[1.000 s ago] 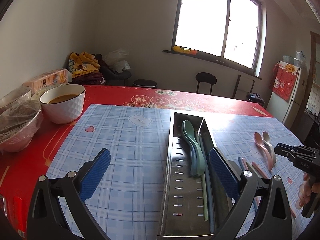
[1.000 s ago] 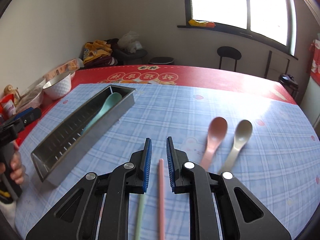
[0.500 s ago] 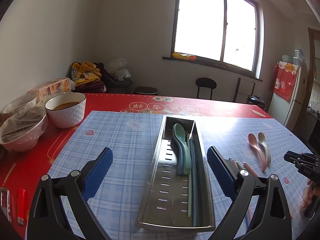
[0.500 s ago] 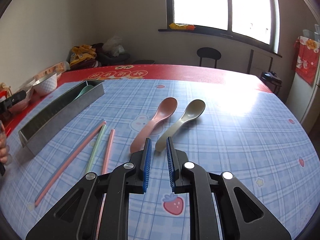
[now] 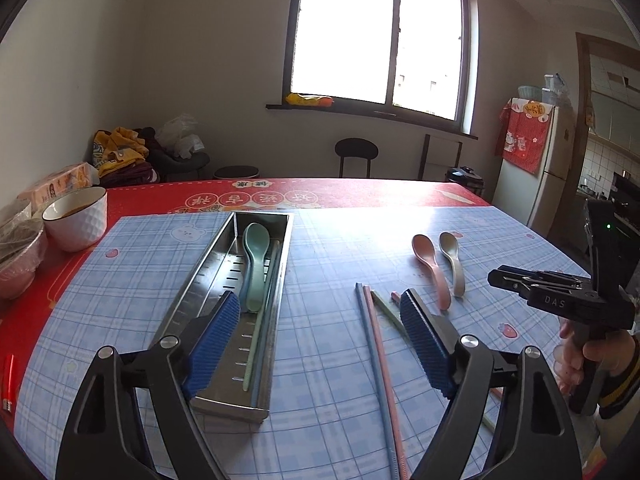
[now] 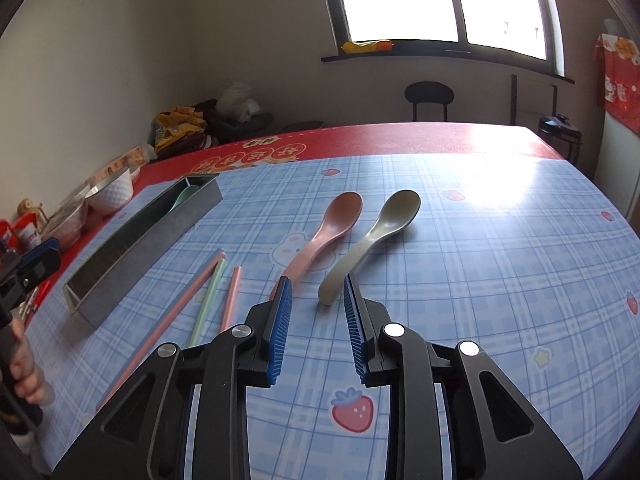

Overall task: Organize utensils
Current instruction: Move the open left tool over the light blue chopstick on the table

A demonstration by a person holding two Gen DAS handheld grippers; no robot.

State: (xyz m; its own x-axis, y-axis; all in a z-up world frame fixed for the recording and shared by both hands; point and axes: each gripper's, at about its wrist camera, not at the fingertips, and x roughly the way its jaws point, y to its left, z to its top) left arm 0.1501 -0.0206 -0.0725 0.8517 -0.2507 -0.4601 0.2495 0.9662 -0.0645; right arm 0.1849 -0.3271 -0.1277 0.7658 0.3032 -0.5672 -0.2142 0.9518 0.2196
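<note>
the metal tray lies on the blue plaid table and serves as landmark. inside it rest a green spoon and chopsticks. to its right lie loose chopsticks, and beyond them a pink spoon beside a beige spoon. the left hand-held gripper hangs over the tray's near right wall, spread wide but closing, with nothing pinched. the right hand-held gripper, well right of the tray, is opening, empty, just short of the beige spoon's handle.
</note>
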